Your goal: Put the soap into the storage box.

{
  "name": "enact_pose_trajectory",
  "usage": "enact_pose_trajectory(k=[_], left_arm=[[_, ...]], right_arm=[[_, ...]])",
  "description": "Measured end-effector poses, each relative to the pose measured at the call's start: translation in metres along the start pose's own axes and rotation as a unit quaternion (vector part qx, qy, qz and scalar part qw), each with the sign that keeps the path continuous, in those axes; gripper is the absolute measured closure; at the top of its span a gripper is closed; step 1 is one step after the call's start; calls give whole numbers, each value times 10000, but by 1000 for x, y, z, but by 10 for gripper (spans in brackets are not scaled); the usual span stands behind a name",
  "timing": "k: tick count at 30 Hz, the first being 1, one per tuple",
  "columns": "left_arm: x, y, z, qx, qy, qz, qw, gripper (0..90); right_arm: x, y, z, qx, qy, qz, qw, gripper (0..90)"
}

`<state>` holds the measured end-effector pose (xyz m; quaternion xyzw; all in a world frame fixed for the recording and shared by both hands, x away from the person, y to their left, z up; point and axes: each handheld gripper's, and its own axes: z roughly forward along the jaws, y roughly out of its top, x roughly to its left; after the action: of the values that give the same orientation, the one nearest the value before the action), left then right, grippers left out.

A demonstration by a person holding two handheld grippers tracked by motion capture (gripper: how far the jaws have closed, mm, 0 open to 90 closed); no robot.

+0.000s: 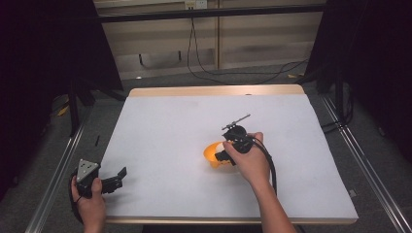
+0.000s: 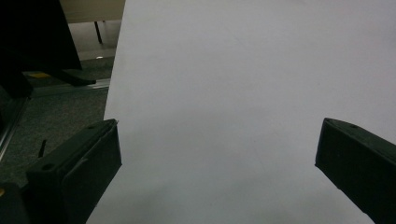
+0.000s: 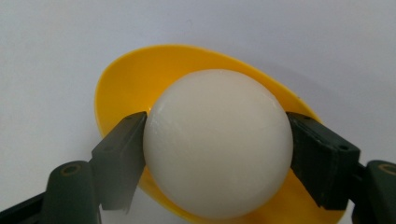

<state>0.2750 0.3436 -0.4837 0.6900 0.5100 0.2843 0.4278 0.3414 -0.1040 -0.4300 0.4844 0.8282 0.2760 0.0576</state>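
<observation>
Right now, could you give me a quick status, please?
Right gripper shut on white ball over yellow bowl. Left gripper open, idle at table edge. Nothing in the way.

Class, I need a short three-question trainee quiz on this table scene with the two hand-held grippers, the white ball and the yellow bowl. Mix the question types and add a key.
1. True or false: the right gripper clamps the white ball.
2. Which gripper has open jaws with nothing between them?
3. The ball sits over: A) a yellow bowl, B) a blue tray, C) bare table.

Key:
1. True
2. The left gripper
3. A
</observation>
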Motion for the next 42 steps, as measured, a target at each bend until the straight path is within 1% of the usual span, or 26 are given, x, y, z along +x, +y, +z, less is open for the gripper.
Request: enact_pose_trajectory(k=[1,2,3,4,10,12,13,14,16,17,19,22,24,25,26,27,28,30,31,32,35,37,38,39,40,42], left_arm=[[0,0,0,-1,-1,2,10000,1],[0,0,0,-1,-1,2,10000,1],[0,0,0,0,-1,2,10000,1],[0,0,0,0,-1,2,10000,1],[0,0,0,-3,5,-18,10000,1],[0,0,0,-1,11,-9,10000,1],[0,0,0,-1,1,-3,10000,1],[0,0,0,-1,1,-3,10000,1],[0,0,0,8,15,13,10000,1],[-1,0,0,11,31,16,10000,1],[0,0,0,8,14,12,10000,1],[-1,0,0,-11,27,12,10000,1],[-1,0,0,19,40,49,10000,2],[-1,0,0,15,29,53,10000,2],[-1,0,0,15,29,53,10000,2],[-1,0,0,16,27,53,10000,2],[-1,0,0,16,27,52,10000,2],[-1,0,0,22,26,52,10000,2],[-1,0,0,21,30,53,10000,2],[-1,0,0,21,28,58,10000,2],[-1,0,0,45,33,88,9999,2],[-1,0,0,45,34,83,9999,2],[-1,0,0,42,35,84,9999,2],[-1,0,0,41,33,85,9999,2],[-1,0,0,41,33,85,9999,2],[-1,0,0,46,35,88,9999,2]], right_arm=[[-1,-1,0,-48,28,65,10000,223],[-1,-1,0,-48,28,65,10000,223],[-2,0,-3,-121,105,76,9998,174],[-1,0,-5,-139,132,71,9998,159],[-1,-1,-12,-201,97,75,9997,112],[-1,-2,-16,-282,76,84,9995,94],[-3,-3,-21,-350,53,110,9993,80],[-3,-3,-21,-350,53,110,9993,80],[-6,-5,-26,-446,10,73,9990,62],[-10,-7,-31,-509,-36,69,9987,42],[-12,-8,-34,-553,-29,65,9984,35],[-18,-14,-42,-682,-114,99,9976,17],[-25,-20,-49,-765,-182,205,9967,3],[-28,-23,-50,-772,-218,220,9965,0],[-28,-23,-50,-772,-218,220,9965,0],[-34,-29,-54,-779,-266,284,9962,0],[-34,-29,-54,-779,-266,284,9962,0],[-39,-34,-56,-775,-355,351,9957,0],[-42,-36,-57,-774,-335,363,9958,0],[-47,-42,-59,-772,-393,372,9955,0],[-51,-48,-60,-756,-380,399,9956,0],[-56,-55,-61,-777,-418,427,9952,0],[-56,-55,-61,-777,-418,427,9952,0],[-60,-60,-62,-753,-433,461,9952,0],[-60,-60,-62,-753,-433,461,9952,0],[-65,-65,-63,-753,-465,492,9949,0]])
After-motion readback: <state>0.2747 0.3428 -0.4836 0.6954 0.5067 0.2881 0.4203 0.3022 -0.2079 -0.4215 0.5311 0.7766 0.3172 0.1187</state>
